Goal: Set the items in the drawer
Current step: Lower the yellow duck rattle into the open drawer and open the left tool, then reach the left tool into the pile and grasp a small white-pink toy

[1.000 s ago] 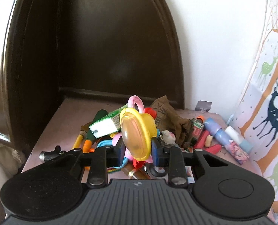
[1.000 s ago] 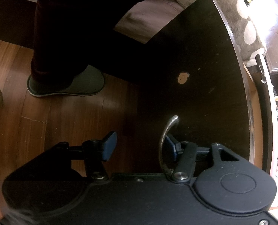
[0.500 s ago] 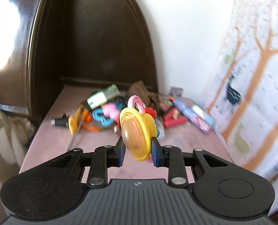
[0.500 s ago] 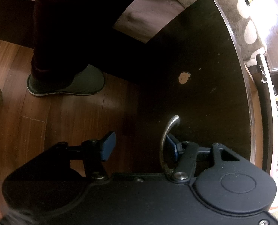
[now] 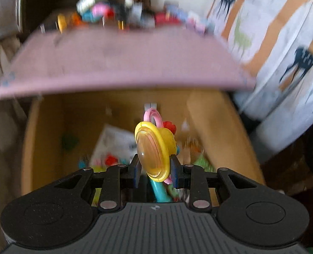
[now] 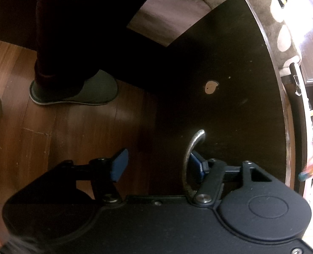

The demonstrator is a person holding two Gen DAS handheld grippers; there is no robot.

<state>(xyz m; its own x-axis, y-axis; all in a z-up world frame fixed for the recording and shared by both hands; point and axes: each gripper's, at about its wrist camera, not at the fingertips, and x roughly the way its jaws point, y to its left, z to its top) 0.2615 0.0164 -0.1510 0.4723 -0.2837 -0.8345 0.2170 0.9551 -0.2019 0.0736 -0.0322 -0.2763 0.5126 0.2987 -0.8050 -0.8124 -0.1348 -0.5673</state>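
Observation:
My left gripper (image 5: 155, 169) is shut on a yellow round toy (image 5: 154, 148) with a pink ring and a teal handle. It holds the toy above the open wooden drawer (image 5: 46, 131), under the edge of the pink tabletop (image 5: 124, 63). Paper and small colourful items lie blurred in the drawer. In the right wrist view my right gripper (image 6: 156, 165) is at the dark drawer front (image 6: 220, 63) and its jaws are opening. The curved metal handle (image 6: 191, 146) stands between them, close to the right pad and far from the left pad.
A blurred pile of toys and bottles (image 5: 124, 14) sits at the back of the tabletop. A deer-print curtain (image 5: 283, 42) hangs on the right. A person's foot in a grey slipper (image 6: 76, 91) stands on the wooden floor (image 6: 40, 137) left of the drawer front.
My left gripper has pulled back from the pile and tipped down with the toy, so the open drawer now lies below it. The right gripper's jaws have widened a little at the handle.

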